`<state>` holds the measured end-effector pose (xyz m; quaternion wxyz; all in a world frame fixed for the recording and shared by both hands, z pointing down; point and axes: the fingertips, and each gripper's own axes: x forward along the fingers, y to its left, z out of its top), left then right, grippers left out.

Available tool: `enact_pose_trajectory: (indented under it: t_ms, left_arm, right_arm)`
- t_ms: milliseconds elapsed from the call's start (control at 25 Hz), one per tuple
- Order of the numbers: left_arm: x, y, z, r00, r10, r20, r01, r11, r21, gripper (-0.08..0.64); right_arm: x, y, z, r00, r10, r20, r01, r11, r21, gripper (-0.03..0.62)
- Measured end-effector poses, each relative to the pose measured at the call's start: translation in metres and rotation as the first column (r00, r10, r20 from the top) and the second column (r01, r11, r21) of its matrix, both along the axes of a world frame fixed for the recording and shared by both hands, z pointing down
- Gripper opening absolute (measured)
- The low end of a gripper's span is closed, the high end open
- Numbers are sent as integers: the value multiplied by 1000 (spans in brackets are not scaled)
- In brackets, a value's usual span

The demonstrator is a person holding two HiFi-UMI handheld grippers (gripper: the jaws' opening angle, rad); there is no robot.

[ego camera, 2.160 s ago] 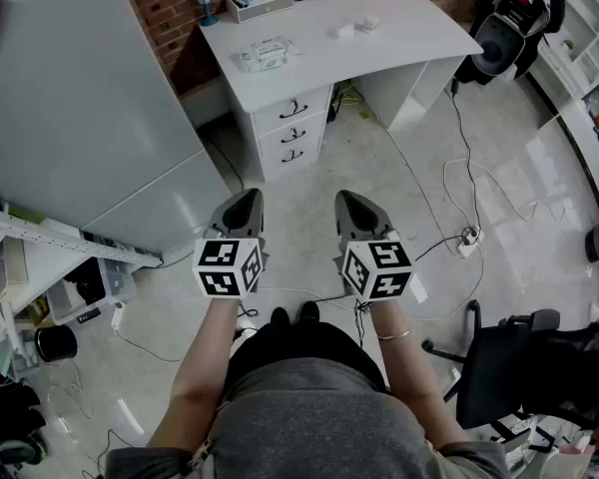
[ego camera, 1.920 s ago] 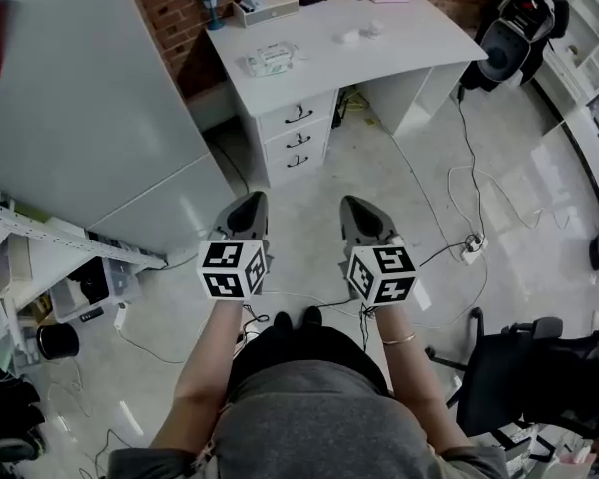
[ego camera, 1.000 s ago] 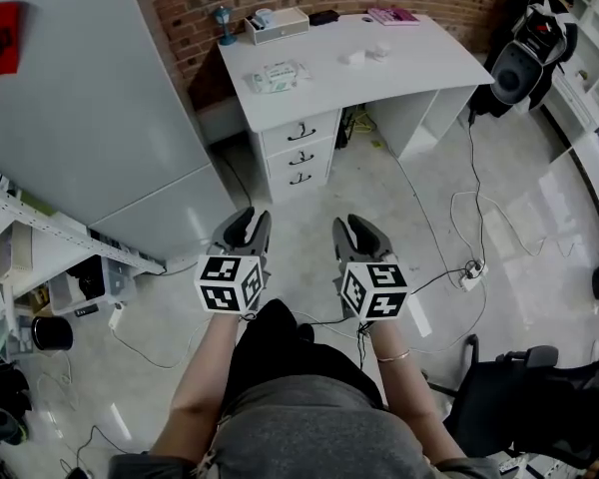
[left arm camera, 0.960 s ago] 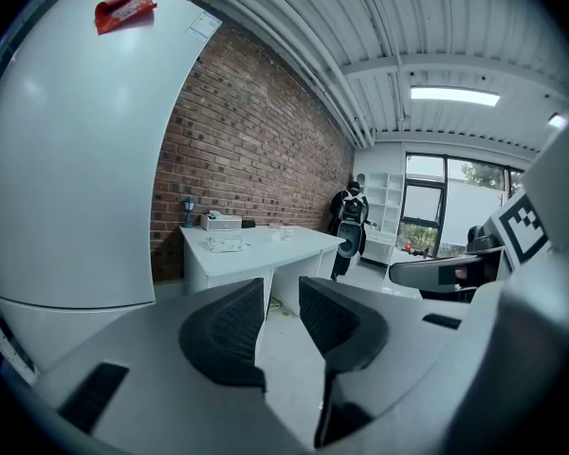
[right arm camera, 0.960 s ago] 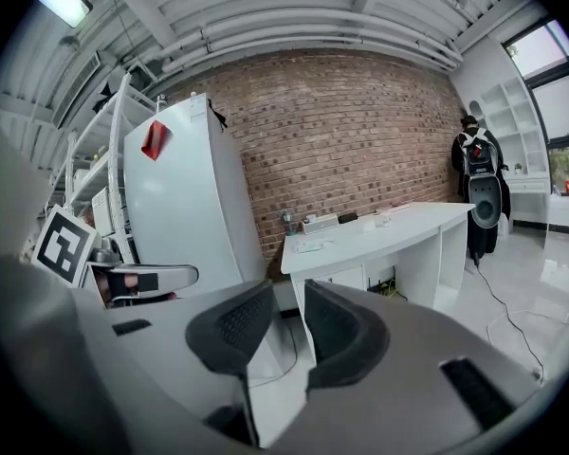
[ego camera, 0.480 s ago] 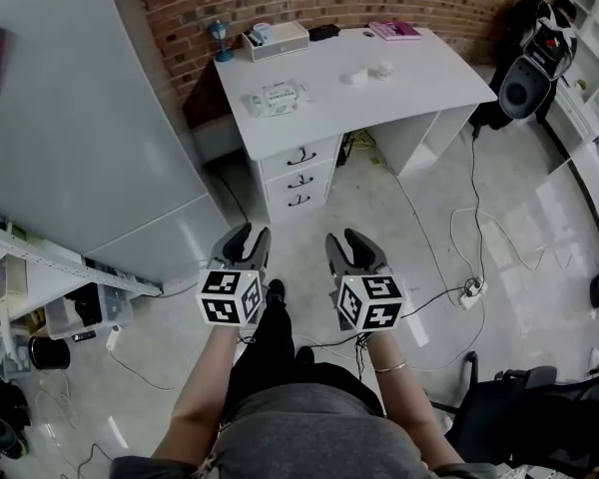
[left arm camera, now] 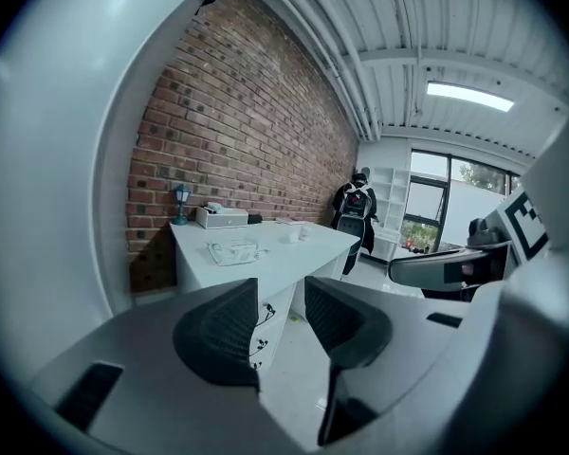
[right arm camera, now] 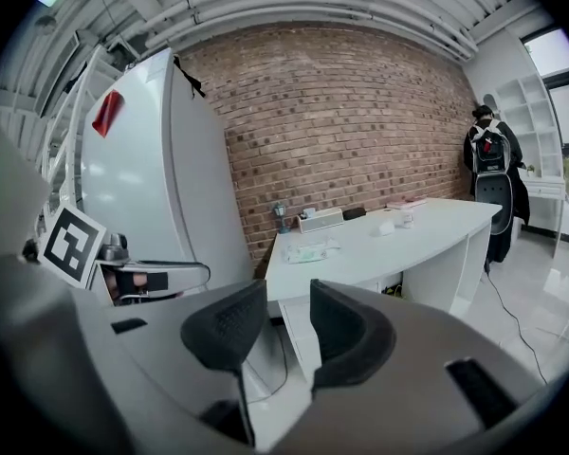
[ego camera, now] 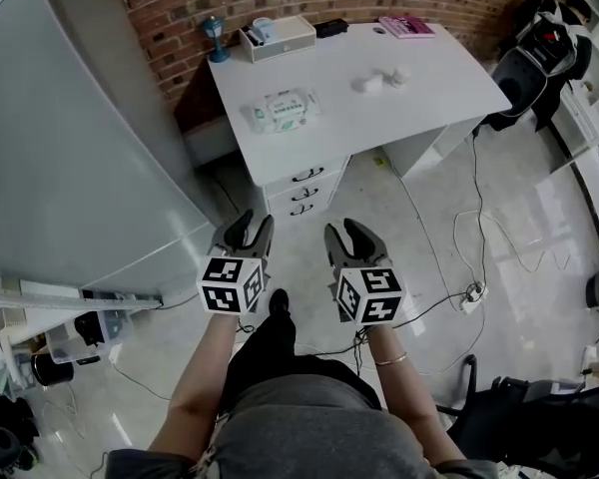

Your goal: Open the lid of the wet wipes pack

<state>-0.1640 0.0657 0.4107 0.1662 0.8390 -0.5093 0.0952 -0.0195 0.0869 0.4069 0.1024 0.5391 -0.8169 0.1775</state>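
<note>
The wet wipes pack [ego camera: 286, 110] lies flat, white and green, on the left part of the white desk [ego camera: 429, 108]. It also shows far off in the left gripper view [left arm camera: 232, 250] and the right gripper view [right arm camera: 308, 250]. My left gripper [ego camera: 250, 230] and right gripper [ego camera: 347, 233] hang side by side over the floor, well short of the desk and pointing toward it. Both have just been opening their jaws and stand open with nothing between them, which the left gripper [left arm camera: 281, 288] and the right gripper [right arm camera: 287, 294] also show in their own views.
The desk has a drawer stack [ego camera: 299, 193] below the pack. At its back stand a white box [ego camera: 278, 36], a small blue lamp [ego camera: 216, 38] and a pink book [ego camera: 407, 26]. A grey cabinet [ego camera: 70, 168] stands left. Cables and a power strip [ego camera: 469, 292] lie right.
The person has walked toward the desk, which now sits closer and larger in the head view. Both grippers moved forward with them, and their jaws stand wider apart.
</note>
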Motion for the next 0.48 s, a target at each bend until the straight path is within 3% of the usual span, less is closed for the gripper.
enact_pose_trajectory:
  t_ms: [480]
  left_arm:
    - [-14,-88,4,998,55,3,-55,998,-19,146]
  right_arm:
    - [-24,-81,-1,999,34,-17,-34,999,-3,147]
